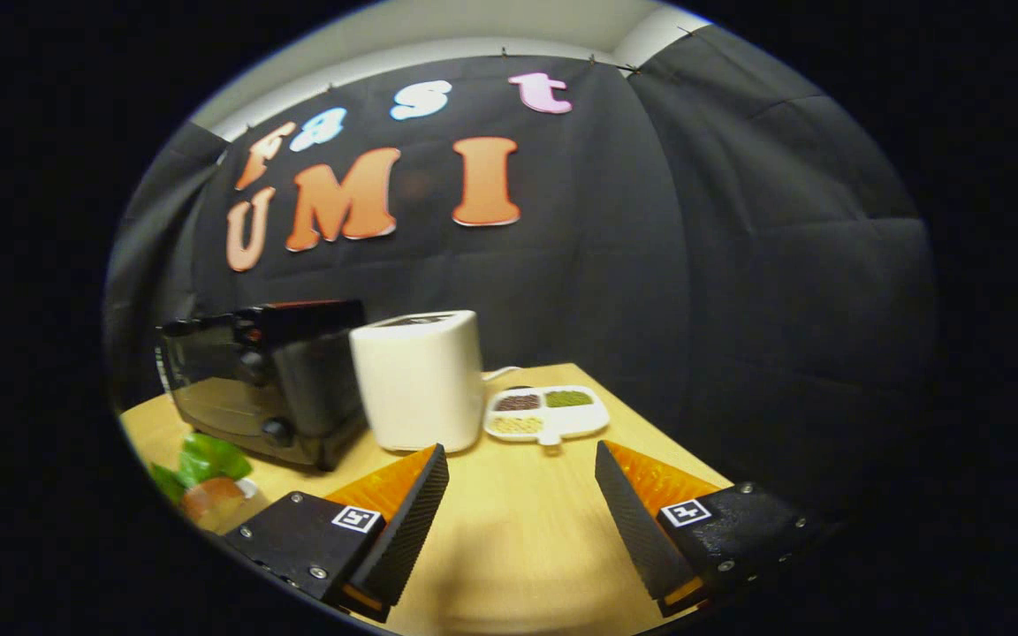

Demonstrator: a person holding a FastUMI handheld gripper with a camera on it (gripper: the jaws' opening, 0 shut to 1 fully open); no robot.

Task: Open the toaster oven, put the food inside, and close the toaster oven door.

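Note:
A black toaster oven (262,389) stands on the wooden table (509,530), beyond my left finger and off to the left, its glass door shut and its handle along the top. In front of the oven lies the food (208,481): an orange-brown piece with green leaves on a small plate, partly cut off. My gripper (518,464) hovers above the table with its fingers wide apart and only bare tabletop between them.
A white slot toaster (418,380) stands just ahead of the fingers, right beside the oven. A white divided dish (547,413) with dark, green and yellow fillings lies to its right. The table's right edge runs close past my right finger.

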